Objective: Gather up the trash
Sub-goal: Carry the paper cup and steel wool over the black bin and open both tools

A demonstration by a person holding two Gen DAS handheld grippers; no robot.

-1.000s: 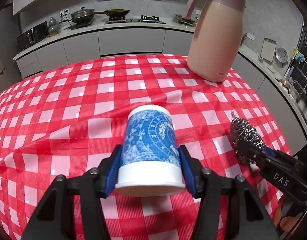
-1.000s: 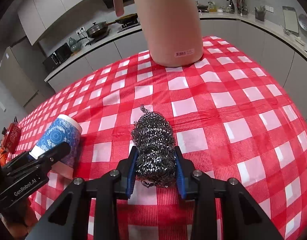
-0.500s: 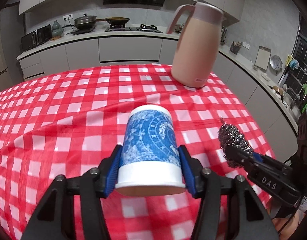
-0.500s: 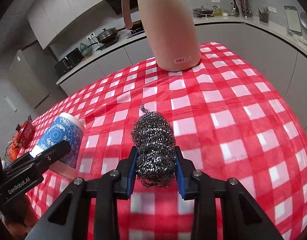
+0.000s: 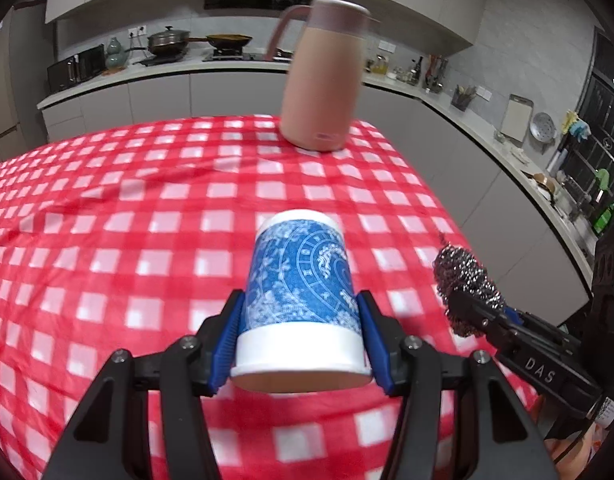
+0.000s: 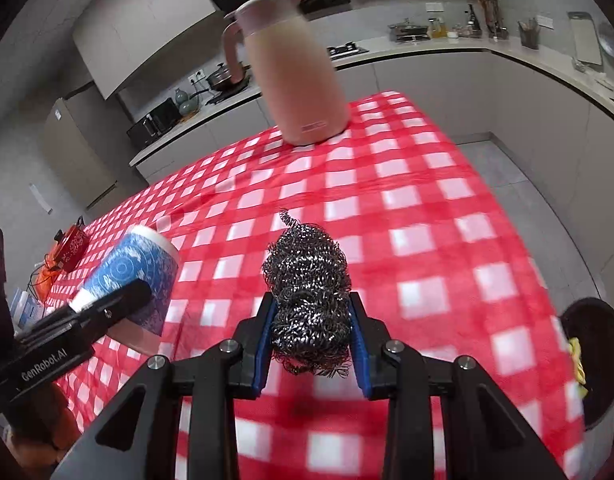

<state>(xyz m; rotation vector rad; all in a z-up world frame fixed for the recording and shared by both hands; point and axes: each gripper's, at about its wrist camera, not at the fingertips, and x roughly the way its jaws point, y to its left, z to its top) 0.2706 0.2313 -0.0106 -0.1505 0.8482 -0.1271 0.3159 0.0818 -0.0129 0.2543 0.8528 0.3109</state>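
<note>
Left gripper point(image 5: 301, 338): jaws clamped on one blue-patterned paper cup point(image 5: 301, 304), blue pads on its sides near the rim, cup lying along the fingers, open mouth toward the camera, base pointing away. It's held off the red-checked tablecloth point(image 5: 107, 240), gripper angled down and forward. Right gripper point(image 6: 311, 338): jaws clamped on one steel wool scourer point(image 6: 307, 292), wad sticking out past the pads with a loose curl of wire at the far end, also clear of the cloth, same downward tilt. The two grippers sit side by side, each visible in the other's view. Further out: one pink thermos jug point(image 5: 323, 80) upright at the far end of the counter. One black bin point(image 6: 595, 360) below the counter's right edge, something yellow inside.
</note>
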